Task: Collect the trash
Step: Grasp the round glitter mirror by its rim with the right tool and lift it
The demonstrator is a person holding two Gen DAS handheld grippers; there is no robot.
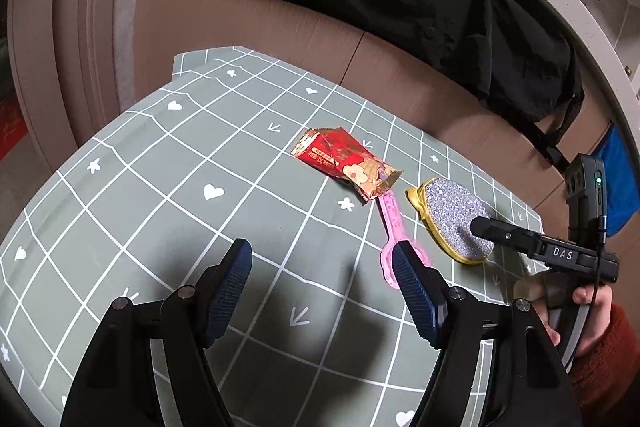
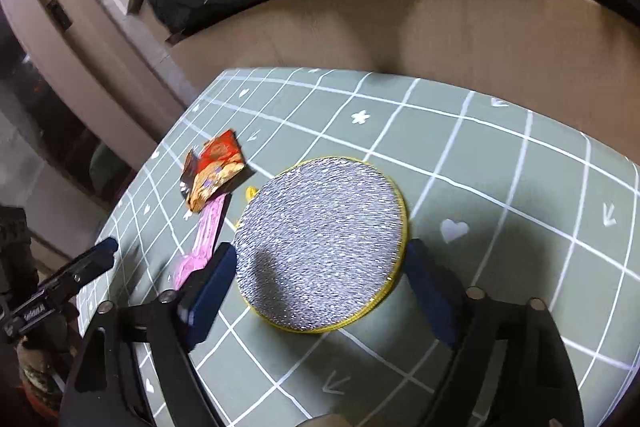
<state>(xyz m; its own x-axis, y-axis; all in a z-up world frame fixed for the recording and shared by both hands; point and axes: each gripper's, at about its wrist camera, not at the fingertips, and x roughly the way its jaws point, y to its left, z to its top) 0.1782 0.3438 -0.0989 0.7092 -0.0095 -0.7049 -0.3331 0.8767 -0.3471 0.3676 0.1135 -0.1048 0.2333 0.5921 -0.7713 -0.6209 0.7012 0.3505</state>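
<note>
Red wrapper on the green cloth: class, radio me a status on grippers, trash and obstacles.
Left gripper open, empty. Right gripper open, straddling the silver scrub pad. Red wrapper untouched, overlapping the pink strip. Nothing blocking it.

Right gripper [image 2: 320, 267] straddling a glittery round pad [image 2: 320, 247]

Jaws spread wide; red wrapper [image 2: 214, 167] and pink strip [image 2: 206, 235] lie at ten o'clock on the checked tablecloth [image 2: 500, 187].

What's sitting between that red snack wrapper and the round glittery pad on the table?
A pink strip lies between the red wrapper and the silver pad, one end tucked under the wrapper. Both wrist views show it.
</note>
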